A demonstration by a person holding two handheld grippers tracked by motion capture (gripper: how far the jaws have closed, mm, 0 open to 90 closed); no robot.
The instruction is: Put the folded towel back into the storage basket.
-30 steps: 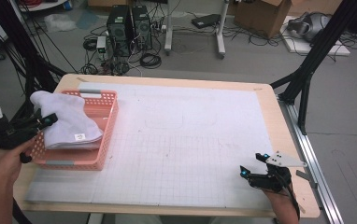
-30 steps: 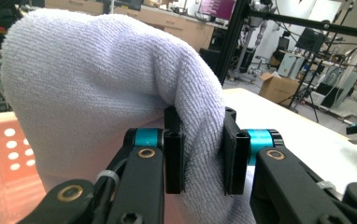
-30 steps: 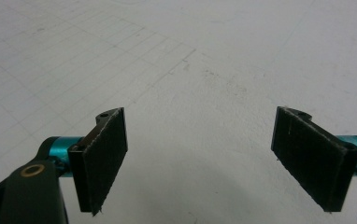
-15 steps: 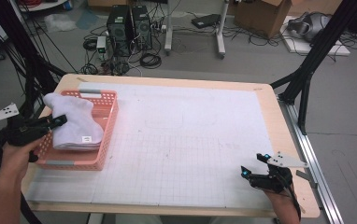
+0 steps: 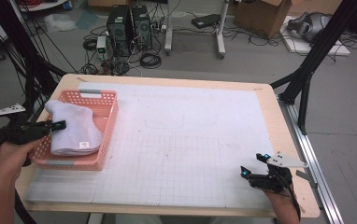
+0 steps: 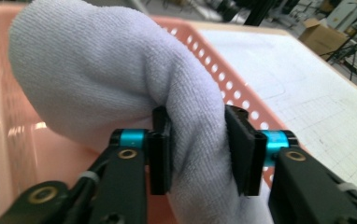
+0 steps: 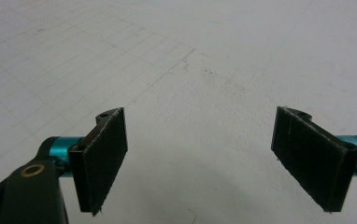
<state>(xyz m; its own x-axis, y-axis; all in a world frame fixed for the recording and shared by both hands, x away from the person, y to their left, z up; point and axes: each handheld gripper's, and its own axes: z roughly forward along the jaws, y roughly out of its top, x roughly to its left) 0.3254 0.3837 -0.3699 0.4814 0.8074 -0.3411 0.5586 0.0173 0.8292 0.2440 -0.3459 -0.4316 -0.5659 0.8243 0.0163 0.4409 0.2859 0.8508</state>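
Observation:
A folded white towel lies in a pink slotted basket at the table's left side. My left gripper reaches in over the basket's left rim at the towel's edge. In the left gripper view a thick fold of the towel fills the gap between the jaws of my left gripper and touches both pads. These jaws have just been opening, with the fold still between them. Behind the fold runs the basket wall. My right gripper rests near the front right corner. Its jaws stand wide open over the bare mat.
A white gridded mat covers the wooden table. Computer towers, cables and a cardboard box sit on the floor beyond the far edge. A metal rail runs along the right side.
The towel has sunk from a heap over the basket's left rim to lie lower inside it, and the left gripper has shifted slightly with it. The right gripper has stayed put.

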